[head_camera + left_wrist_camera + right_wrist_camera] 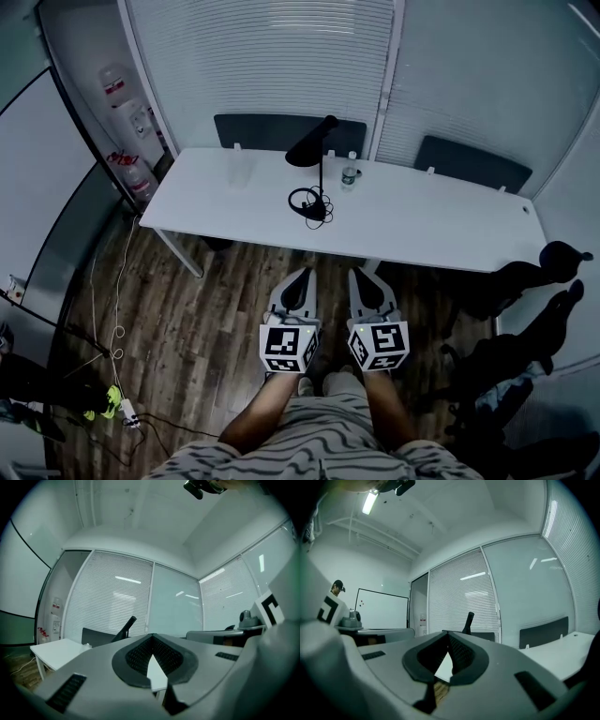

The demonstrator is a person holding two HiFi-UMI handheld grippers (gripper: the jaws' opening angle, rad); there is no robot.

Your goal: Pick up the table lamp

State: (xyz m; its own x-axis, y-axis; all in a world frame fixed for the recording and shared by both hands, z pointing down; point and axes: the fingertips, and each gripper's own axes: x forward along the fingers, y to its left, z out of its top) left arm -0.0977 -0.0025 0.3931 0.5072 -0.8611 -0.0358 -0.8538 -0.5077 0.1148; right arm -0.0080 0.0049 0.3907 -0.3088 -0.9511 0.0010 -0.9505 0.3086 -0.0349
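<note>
At the far left a water dispenser [131,122] is seen against the wall, and cables are strewn over the wooden floor [187,328] below it. The white surface [234,202] is stretched across the middle of the room. About midway along it the black table lamp [314,178] is stood upright, with its cord looped at its base. A small bottle [349,174] is set just to the lamp's right. The left gripper [303,274] and the right gripper [358,274] are held side by side, pointed level, before the near edge and well apart from the lamp. Both pairs of jaws are pressed together, with nothing caught between them. At the right, dark items [525,281] are piled, too dim to be identified.
</note>
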